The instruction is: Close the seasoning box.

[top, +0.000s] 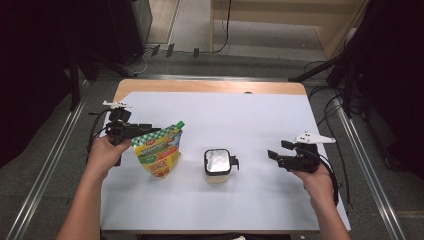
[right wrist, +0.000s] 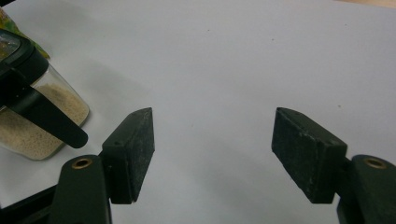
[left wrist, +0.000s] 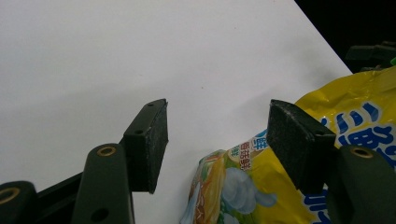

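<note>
— Where's the pouch (top: 161, 151)?

— On the bench (top: 260, 115), at nine o'clock from the jar (top: 217, 165). The left gripper (top: 150, 133) has its fingers (left wrist: 150, 140) open beside the top.

— Easy to grab?

— Probably soft and slippery. Pinch the top edge. The right gripper (top: 272, 155) is open and empty.

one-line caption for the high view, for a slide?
Left gripper at the top of a yellow pouch; right gripper open beside a black-lidded jar on the white table.

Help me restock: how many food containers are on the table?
2: a yellow pouch standing by the left gripper, and a clear jar of pale granules mid-table, apart from the right gripper.
</note>
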Available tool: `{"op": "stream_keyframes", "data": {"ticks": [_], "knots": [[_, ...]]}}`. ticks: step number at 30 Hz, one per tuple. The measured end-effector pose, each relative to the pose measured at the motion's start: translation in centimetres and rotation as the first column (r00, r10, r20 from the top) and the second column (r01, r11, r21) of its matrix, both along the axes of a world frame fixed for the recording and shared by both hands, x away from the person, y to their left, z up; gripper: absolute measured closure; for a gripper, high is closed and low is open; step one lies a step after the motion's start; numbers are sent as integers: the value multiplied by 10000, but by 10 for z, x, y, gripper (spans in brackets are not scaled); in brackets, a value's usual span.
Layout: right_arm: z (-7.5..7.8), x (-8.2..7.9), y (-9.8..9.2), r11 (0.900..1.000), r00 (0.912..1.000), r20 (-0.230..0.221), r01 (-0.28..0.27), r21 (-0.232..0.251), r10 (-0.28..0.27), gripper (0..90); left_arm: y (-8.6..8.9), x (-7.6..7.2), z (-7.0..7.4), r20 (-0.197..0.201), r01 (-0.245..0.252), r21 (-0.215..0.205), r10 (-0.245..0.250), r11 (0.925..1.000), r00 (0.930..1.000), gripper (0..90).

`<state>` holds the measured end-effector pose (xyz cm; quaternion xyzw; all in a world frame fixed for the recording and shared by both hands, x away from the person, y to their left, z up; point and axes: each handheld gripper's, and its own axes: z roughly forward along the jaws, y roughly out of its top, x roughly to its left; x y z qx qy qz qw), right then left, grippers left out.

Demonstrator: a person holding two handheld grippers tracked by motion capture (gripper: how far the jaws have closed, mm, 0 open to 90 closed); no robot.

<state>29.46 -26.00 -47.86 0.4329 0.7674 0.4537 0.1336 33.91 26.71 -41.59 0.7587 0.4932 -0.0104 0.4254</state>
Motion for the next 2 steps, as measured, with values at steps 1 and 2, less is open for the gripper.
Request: {"op": "stream_keyframes", "data": {"ticks": [1, 2], "knots": [[0, 0, 0, 10000, 10000, -10, 11, 19, -11, 305, 0, 0, 0, -24, 8, 7, -8, 10000, 10000, 394], [-1, 0, 0, 10000, 10000, 1, 44, 19, -44, 305, 0, 0, -1, -31, 3, -6, -3, 10000, 10000, 394]]}}
